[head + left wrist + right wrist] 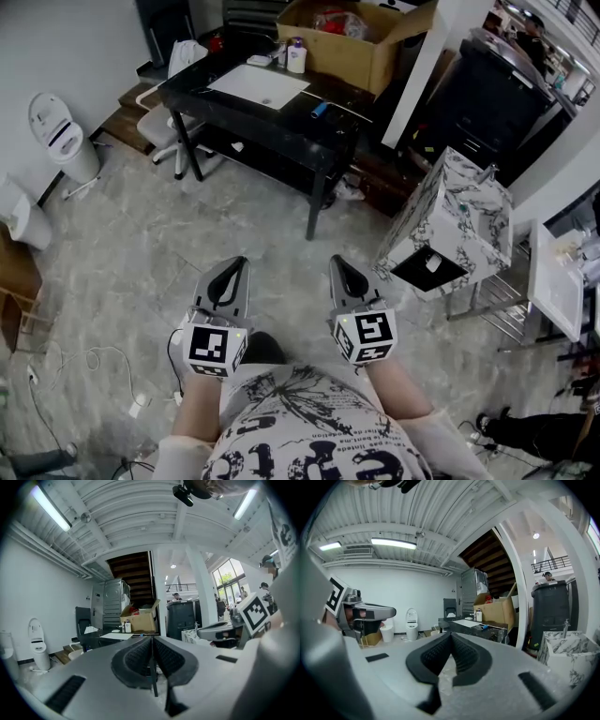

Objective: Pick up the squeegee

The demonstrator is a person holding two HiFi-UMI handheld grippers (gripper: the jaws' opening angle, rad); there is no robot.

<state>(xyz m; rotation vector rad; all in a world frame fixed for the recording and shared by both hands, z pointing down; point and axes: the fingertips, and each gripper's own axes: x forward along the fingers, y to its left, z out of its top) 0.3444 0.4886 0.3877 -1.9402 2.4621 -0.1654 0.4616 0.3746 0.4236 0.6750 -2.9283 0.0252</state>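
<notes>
A small blue-handled tool (320, 109), which may be the squeegee, lies on the black table (281, 117) at the far side of the room. It also shows small on the table in the right gripper view (486, 626). My left gripper (234, 264) and right gripper (339, 262) are held side by side over the grey floor, close to my body and far short of the table. Both point roughly level toward it. In the left gripper view the left gripper (151, 639) has its jaws together with nothing between them. The right gripper (450, 635) is likewise shut and empty.
On the table lie a white basin-like panel (258, 86), a white bottle (297, 56) and an open cardboard box (352, 37). A white toilet (61, 131) stands at the left and a marble-patterned cabinet (450, 220) at the right. Cables (94, 361) trail on the floor by my left side.
</notes>
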